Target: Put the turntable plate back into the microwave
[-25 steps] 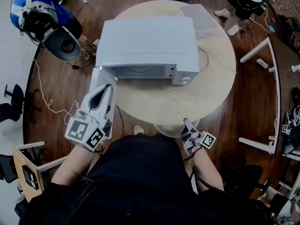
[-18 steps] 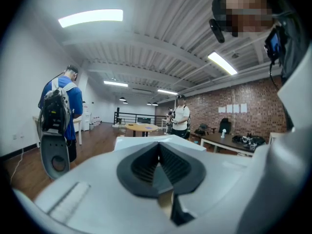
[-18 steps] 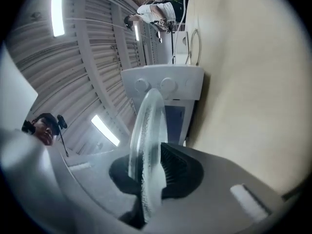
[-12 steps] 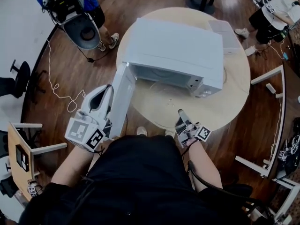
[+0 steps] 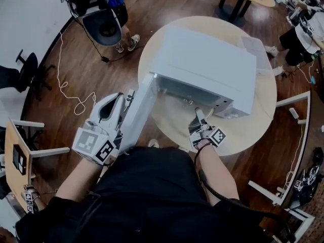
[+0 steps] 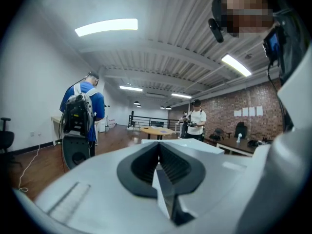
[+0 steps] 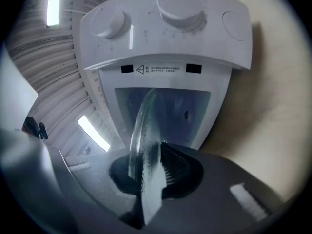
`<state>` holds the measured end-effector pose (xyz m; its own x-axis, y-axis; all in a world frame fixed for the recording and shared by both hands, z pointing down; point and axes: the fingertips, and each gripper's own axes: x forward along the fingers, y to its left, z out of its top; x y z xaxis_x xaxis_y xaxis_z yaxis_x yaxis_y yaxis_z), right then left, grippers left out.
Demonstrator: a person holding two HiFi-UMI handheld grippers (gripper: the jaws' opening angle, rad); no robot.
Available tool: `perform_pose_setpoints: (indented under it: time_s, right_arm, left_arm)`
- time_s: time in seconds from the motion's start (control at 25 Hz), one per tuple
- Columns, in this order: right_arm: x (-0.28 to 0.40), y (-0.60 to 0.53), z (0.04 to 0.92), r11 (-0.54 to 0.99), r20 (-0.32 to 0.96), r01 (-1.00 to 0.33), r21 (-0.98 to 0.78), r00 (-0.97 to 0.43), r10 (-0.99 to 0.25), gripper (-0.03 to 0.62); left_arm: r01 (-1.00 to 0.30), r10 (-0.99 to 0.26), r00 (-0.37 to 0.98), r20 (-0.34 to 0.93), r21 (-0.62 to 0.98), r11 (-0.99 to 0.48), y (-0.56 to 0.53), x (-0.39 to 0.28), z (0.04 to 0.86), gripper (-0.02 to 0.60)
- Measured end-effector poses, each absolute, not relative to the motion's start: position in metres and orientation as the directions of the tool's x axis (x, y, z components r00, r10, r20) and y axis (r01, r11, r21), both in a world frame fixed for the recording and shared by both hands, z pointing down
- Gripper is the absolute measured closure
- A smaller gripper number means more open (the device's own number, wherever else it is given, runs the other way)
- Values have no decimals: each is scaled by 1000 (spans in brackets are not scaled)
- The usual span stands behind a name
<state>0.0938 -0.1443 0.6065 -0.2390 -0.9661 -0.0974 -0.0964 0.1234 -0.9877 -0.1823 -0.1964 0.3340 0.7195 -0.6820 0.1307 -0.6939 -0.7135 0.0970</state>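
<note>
The white microwave stands on the round table with its door swung open to the left. My right gripper is shut on the clear glass turntable plate, gripped by its rim and seen edge-on. It is just in front of the oven's opening. In the right gripper view the cavity lies straight ahead under the knob panel, beyond my right gripper. My left gripper is beside the door's outer face, jaws shut and empty.
A flat white box lies on the table behind the microwave. A person in blue with a backpack stands beyond the table on the left, and another person is at the far right. A cable lies on the floor.
My right gripper has carried the plate from the table's near edge up to the microwave's opening. The left gripper has shifted a little along the open door. The view has turned.
</note>
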Motion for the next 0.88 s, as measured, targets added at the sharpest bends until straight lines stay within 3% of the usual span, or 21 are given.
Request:
perform_pose_setpoints:
  time_s: [0.64,0.88]
  right_arm:
    - [135,-252,611,-11,10,-57,-998,26,-1000,562]
    - [151,-267,626,-98,90,-120,-988,66,-994,561]
  left_arm:
    - [-817,-799,577,170,104,-568,-208,-249,343,574]
    - [-831,-809,555,194,106,-545,-203,-253,350,574]
